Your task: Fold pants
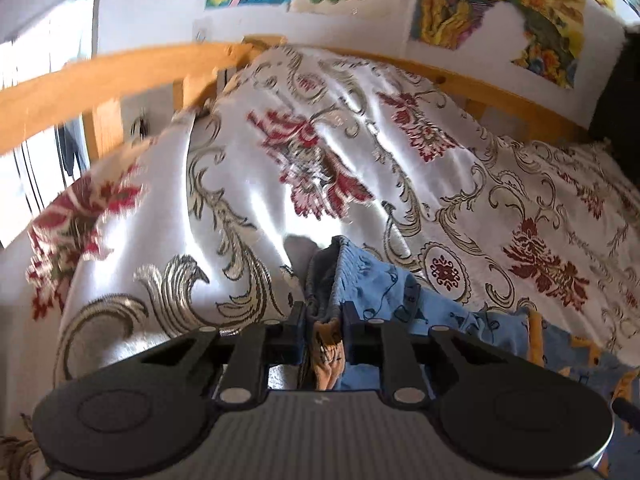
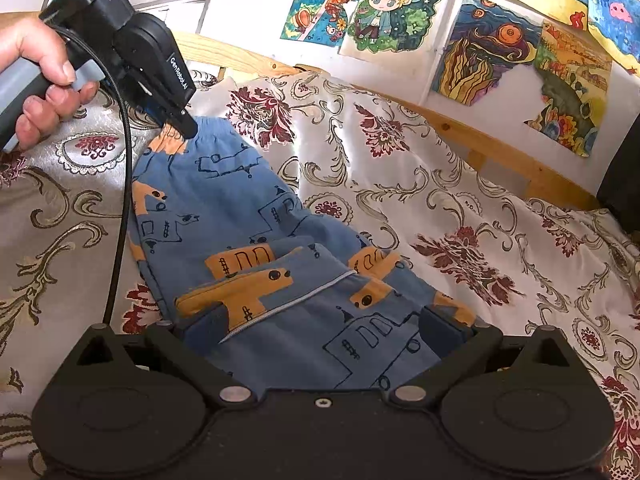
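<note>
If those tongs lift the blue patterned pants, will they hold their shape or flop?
Probably flop: the blue and orange patterned pants already sag and crease between the left tongs and right tongs. They look thin and light. They might slide on the glossy floral bedspread.

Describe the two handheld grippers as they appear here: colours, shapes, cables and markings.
The left gripper has a black body with rounded housings, a grey handle in a bare hand, white "GenRobot.AI" lettering on its side, and a black cable hanging from it. The right gripper shows black linkage arms with silver rivets, two round black discs and dark blue fingers. No sleeve is visible.
</note>
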{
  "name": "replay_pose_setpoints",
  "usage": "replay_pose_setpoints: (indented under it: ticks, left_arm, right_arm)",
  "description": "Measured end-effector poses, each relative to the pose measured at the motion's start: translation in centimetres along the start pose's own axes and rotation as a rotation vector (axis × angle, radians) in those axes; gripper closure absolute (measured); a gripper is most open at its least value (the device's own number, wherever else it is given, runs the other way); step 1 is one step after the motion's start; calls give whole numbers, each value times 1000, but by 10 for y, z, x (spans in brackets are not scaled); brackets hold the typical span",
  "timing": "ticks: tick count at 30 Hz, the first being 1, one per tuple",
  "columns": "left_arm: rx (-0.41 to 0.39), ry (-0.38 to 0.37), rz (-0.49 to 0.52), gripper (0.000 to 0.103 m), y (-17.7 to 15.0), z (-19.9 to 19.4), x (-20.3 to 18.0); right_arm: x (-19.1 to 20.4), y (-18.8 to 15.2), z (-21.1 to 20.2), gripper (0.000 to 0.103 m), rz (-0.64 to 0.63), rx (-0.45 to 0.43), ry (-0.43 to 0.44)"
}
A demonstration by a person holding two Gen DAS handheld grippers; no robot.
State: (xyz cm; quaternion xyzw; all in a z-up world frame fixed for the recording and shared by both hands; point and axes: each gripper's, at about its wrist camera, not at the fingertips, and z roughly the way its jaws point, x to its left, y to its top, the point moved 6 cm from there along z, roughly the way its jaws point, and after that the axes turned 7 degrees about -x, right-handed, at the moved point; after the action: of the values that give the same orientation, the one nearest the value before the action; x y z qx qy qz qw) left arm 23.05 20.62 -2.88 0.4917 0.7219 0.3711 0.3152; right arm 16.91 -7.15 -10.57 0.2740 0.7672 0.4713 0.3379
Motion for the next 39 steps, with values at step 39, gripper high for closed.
replay_pose_setpoints:
  ticks: [39]
  left_arm:
    - [-53, -465, 679, 84, -106, -93, -283]
  right_arm:
    - [-207, -19, -53, 30, 954, 127, 218]
